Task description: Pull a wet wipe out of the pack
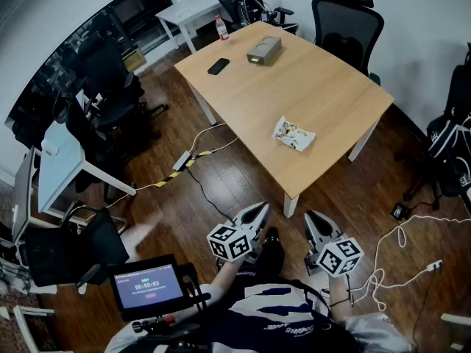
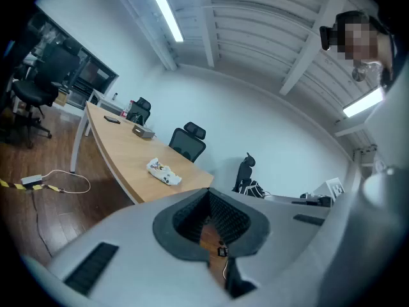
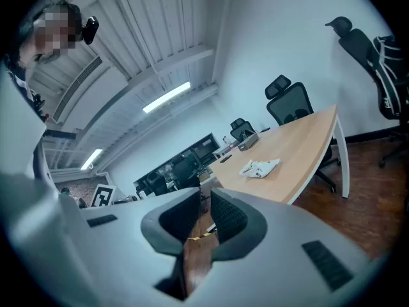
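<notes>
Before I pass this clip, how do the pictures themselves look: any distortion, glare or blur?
Head view: sharp and evenly lit, edges bowed; the wet wipe pack on the table reads clearly. Left gripper view: heavy fisheye, dark corners, ceiling light blown bright. Right gripper view: same fisheye, pack small but sharp.

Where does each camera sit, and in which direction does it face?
Head view: on the person's head, facing steeply down at the table and floor; shows torso, left gripper, right gripper.
Left gripper view: on the left gripper, facing along its jaws toward the table; shows those jaws.
Right gripper view: on the right gripper, likewise facing the table; shows its jaws.
Shared: all views show the wipe pack.
</notes>
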A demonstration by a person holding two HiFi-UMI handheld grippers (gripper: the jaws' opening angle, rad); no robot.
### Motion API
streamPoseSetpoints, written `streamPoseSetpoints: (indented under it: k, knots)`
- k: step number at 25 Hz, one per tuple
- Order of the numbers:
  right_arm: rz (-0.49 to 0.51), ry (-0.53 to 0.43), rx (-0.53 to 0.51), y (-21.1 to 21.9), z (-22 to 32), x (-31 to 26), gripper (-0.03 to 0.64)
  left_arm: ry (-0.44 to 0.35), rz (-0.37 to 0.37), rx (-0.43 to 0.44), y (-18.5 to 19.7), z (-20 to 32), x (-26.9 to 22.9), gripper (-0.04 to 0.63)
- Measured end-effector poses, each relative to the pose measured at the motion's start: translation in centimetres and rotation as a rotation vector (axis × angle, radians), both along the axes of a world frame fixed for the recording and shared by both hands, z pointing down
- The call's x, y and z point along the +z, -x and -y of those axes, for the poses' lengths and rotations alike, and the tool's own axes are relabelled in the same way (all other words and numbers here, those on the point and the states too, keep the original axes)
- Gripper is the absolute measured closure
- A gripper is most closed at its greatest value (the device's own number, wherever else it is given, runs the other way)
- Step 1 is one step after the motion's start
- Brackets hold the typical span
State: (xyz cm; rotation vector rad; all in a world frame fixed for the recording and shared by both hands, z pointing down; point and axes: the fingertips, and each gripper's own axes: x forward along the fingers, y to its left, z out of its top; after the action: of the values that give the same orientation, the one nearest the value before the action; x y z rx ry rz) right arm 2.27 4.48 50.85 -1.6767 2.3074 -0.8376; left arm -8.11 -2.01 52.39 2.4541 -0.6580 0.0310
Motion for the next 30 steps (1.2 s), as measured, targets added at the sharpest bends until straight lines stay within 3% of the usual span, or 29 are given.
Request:
streamPoseSetpoints:
  k: [5, 9, 17, 25, 30]
  knots:
    - [0.002, -0.027, 0.032, -0.9, 8.8, -1.4, 0.580, -0.034, 0.034, 0.044, -1.1, 9.5, -0.7, 0.594]
    - [-0.031, -0.027, 0.063, -2.3, 13.9, -1.6, 0.580, -0.013, 0.038, 0.074, -2.7, 15.5, 0.3, 0.594]
    - [-0.133, 0.048, 0.126, -6.9, 18.0, 0.3, 0.576, 0.053, 0.075, 0.143, -6.4, 20.4, 3.9, 0.594]
    - [-0.171, 0.083, -0.051, -9.0, 24.8, 2.4, 0.551, 0.085, 0.130, 0.052, -8.7, 25.1, 6.0, 0.594]
    - [-0.237, 0.107, -0.237, -9.3, 29.4, 3.4, 0.531, 0.078, 0.235, 0.004, -10.0, 27.4, 7.7, 0.594]
